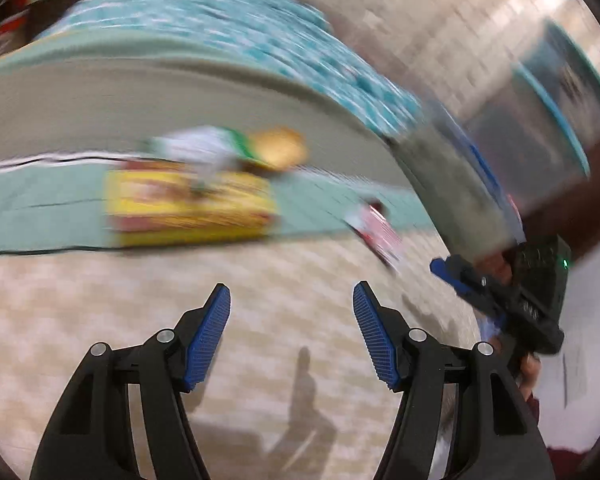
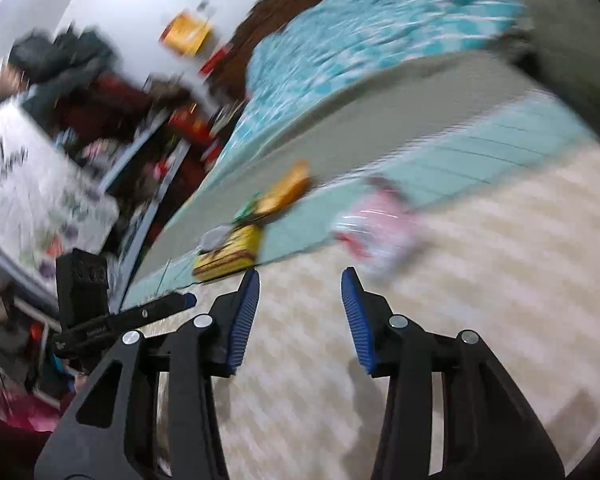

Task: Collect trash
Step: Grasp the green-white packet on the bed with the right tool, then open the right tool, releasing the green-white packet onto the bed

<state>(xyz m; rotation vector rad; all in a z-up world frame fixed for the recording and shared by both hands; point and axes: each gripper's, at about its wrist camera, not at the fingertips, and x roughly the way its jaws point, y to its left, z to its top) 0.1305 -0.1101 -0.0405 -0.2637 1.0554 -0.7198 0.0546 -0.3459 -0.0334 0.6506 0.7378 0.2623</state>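
while both grippers gape, yellow box (image 1: 190, 206) lies on mat (image 1: 40, 208).

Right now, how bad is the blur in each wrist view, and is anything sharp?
Left wrist: heavy motion smear on the yellow rectangular packet and pink-white wrapper; only the open left gripper is crisp. Right wrist: same smear, same packet unreadable; the open right gripper is sharp.

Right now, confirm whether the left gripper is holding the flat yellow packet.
No: the left gripper is open and empty, with the flat yellow packet lying ahead on the floor.
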